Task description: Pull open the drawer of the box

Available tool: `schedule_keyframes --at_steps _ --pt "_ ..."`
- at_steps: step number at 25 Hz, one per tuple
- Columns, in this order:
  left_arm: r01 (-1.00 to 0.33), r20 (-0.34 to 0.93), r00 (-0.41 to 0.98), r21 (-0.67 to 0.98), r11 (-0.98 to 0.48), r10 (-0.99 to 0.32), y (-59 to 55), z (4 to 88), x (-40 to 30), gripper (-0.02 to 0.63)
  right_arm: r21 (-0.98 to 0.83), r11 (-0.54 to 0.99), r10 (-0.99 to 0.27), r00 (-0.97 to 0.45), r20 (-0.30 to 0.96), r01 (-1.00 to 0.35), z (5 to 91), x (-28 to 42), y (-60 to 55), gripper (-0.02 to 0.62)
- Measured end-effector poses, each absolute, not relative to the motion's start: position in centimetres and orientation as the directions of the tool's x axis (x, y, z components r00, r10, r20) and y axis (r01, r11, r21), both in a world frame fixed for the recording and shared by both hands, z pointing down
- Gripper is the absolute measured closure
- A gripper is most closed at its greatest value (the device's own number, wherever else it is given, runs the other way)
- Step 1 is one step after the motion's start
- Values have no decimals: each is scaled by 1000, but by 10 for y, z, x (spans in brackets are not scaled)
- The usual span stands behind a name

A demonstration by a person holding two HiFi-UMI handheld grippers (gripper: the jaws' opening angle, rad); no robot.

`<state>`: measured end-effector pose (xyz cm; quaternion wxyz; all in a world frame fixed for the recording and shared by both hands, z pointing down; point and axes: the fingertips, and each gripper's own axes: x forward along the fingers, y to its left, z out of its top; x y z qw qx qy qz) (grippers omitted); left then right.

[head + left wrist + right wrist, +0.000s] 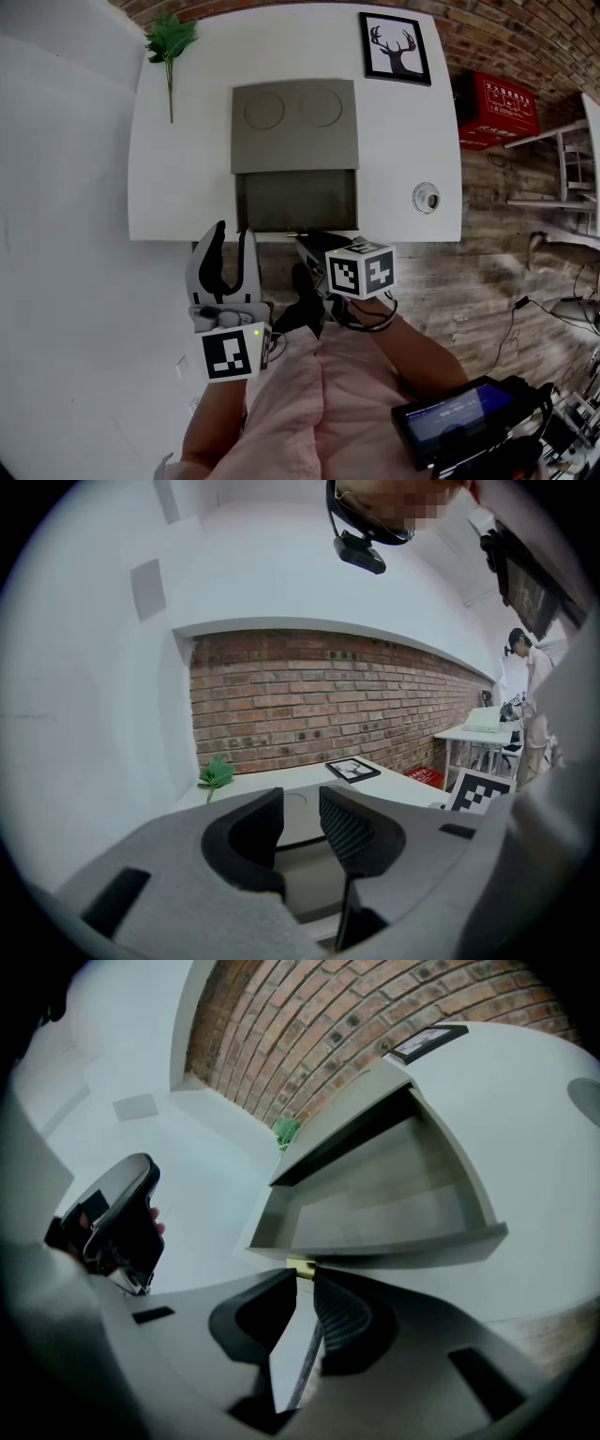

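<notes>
**Drawer out, right jaws on its handle**

The drawer [295, 200] stands pulled out of the grey box [293, 127] toward the near edge of the white surface [394, 169]. The right gripper [302, 1279] has its jaws clamped on the small brass handle [300, 1267]. The left gripper [233, 231] hovers just left of the drawer, jaws apart and empty. A leafy sprig [170, 42] and a framed picture [395, 47] lie at the far corners.

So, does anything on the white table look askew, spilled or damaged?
Nothing stands out. The grey box sits square on the white table, its drawer open and empty, the right gripper closed on the small brass knob. Nothing is spilled or broken.
</notes>
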<state>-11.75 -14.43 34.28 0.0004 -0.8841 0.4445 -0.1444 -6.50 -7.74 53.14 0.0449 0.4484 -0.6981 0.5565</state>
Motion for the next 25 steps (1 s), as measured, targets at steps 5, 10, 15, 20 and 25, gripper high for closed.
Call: schedule_keyframes --at_steps 5,10,15,20,25 --pt "-783 254 567 -131 -609 -783 -140 343 -117 477 -738 -24 -582 -591 559 -674 531 -66 -73 534" --pt "-780 253 570 -133 -612 -782 -137 343 -118 477 -741 -26 -580 -594 558 -671 533 -70 -67 534" --pt "-776 253 575 -132 -617 -778 -133 343 -120 477 -743 -32 -583 -591 557 -669 533 -74 -62 534" --pt "-767 251 584 -139 -626 -772 -128 342 -120 477 -742 -34 -589 -587 556 -669 533 -76 -56 534" --pt "-762 255 590 -139 -633 -766 -123 343 -122 477 -745 -40 -595 -583 554 -666 532 -78 -51 534"
